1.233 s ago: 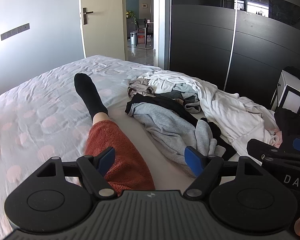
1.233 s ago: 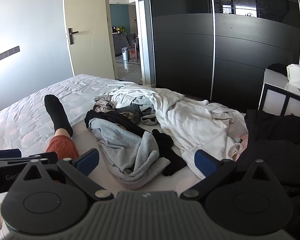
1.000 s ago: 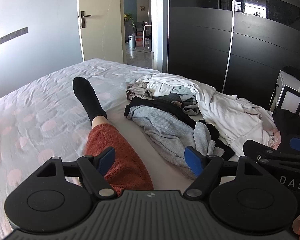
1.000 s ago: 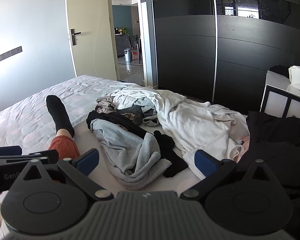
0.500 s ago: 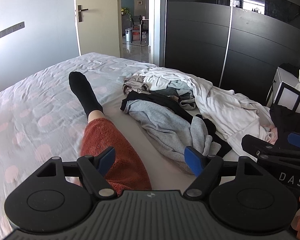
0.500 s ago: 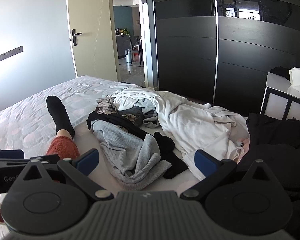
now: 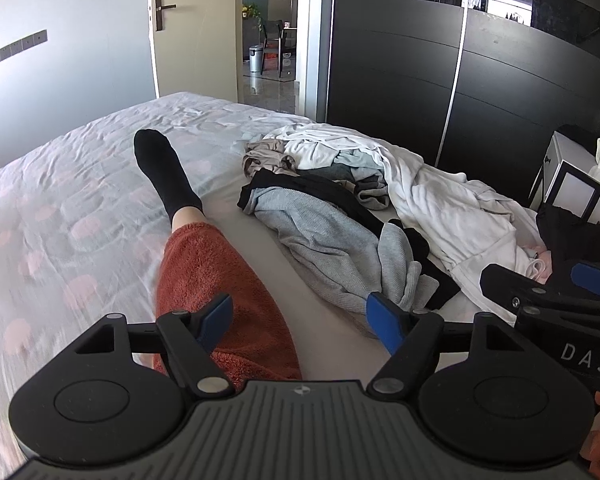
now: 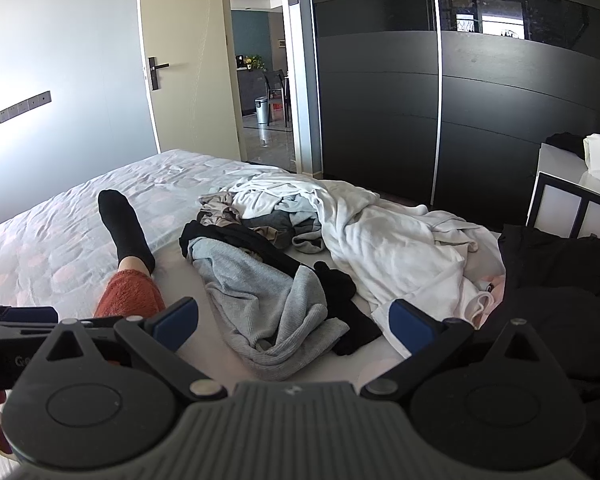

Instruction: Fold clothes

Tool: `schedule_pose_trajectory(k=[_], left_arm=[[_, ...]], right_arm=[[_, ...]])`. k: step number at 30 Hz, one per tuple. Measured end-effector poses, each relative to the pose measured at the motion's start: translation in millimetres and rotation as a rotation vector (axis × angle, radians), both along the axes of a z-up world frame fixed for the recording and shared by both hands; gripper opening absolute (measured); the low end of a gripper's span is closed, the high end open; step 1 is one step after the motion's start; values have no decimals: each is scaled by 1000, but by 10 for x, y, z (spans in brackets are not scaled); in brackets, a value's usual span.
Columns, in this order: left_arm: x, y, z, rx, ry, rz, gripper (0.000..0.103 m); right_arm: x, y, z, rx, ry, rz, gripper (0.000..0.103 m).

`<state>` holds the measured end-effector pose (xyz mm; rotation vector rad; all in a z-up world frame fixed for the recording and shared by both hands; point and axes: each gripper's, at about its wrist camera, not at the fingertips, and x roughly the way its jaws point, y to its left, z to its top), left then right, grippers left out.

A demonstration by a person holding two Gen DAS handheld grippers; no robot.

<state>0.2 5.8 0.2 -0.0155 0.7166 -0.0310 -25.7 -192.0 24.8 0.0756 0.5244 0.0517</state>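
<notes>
Both grippers hover low over the bed (image 7: 80, 168) with nothing held: the left gripper (image 7: 300, 314) has its blue-padded fingers (image 7: 216, 316) spread wide above a leg in a rust-red fleece trouser (image 7: 216, 280) and black sock (image 7: 160, 172), and the right gripper (image 8: 294, 318) is spread just as wide. The unfolded clothes lie heaped ahead of them on the mattress, a grey garment (image 8: 260, 292) nearest, black pieces (image 8: 340, 292) tangled beside it, and a white garment (image 8: 388, 240) further right. A dark wardrobe (image 8: 420, 100) stands behind the bed.
</notes>
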Motion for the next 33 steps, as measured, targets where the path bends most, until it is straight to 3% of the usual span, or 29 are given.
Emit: schedule_pose_trajectory(k=[33], left_arm=[[-8,26,-32,2,23,4,87]], right_arm=[[-33,17,-66,-26,3,31,102]])
